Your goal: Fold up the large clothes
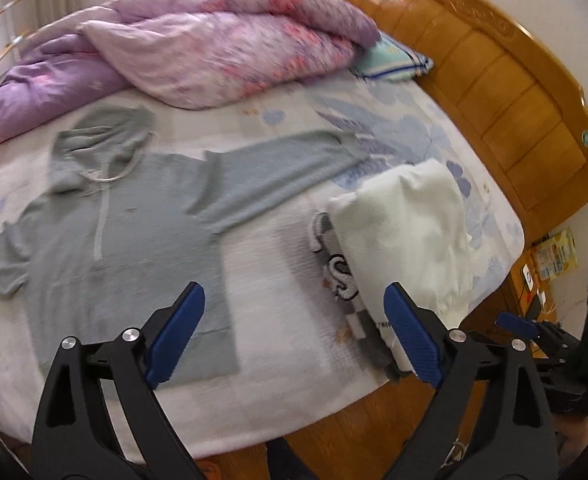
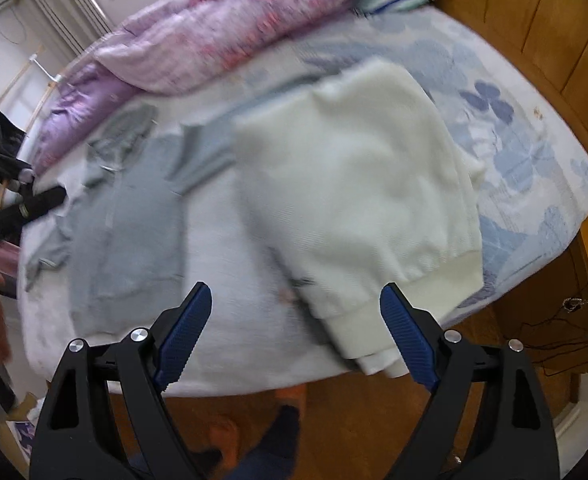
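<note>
Hovering above the near bed edge, your left gripper [image 1: 294, 336] and right gripper [image 2: 294, 336] both stand released, nothing between the blue pads. The grey hoodie [image 1: 114, 232] lies flat on the bed sheet [image 1: 286, 264], ahead and to the left of your left gripper, its long axis running from hem at the near edge to hood at the far side, one sleeve stretched rightward. Your left hand is judged the nearer to it. The folded white garment [image 2: 358, 200] sits directly ahead of your right gripper, overlapping that sleeve's end. A purple quilt [image 1: 214, 48] crowds the far side; the wooden headboard [image 1: 494, 80] bounds the right.
</note>
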Available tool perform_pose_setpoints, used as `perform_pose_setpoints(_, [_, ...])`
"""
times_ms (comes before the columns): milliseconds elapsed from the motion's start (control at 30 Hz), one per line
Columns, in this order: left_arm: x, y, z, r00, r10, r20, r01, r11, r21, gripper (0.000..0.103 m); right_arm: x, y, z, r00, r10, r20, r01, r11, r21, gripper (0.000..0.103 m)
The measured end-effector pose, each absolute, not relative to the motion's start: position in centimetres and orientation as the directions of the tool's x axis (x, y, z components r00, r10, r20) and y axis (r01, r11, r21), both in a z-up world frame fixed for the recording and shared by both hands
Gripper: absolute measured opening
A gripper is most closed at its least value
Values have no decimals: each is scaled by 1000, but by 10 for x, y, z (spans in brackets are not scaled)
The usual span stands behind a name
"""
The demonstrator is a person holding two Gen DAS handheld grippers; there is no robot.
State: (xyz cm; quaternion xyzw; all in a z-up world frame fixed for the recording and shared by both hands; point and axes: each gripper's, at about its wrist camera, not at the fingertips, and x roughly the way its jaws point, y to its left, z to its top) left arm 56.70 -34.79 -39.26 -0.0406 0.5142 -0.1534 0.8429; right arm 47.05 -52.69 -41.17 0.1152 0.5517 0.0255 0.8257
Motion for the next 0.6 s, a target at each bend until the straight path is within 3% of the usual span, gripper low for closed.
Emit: perform_pose_setpoints(600, [340, -159, -194, 695, -255, -672, 240, 964, -118, 98, 295, -313, -187, 642, 80, -762, 24, 992, 125, 91])
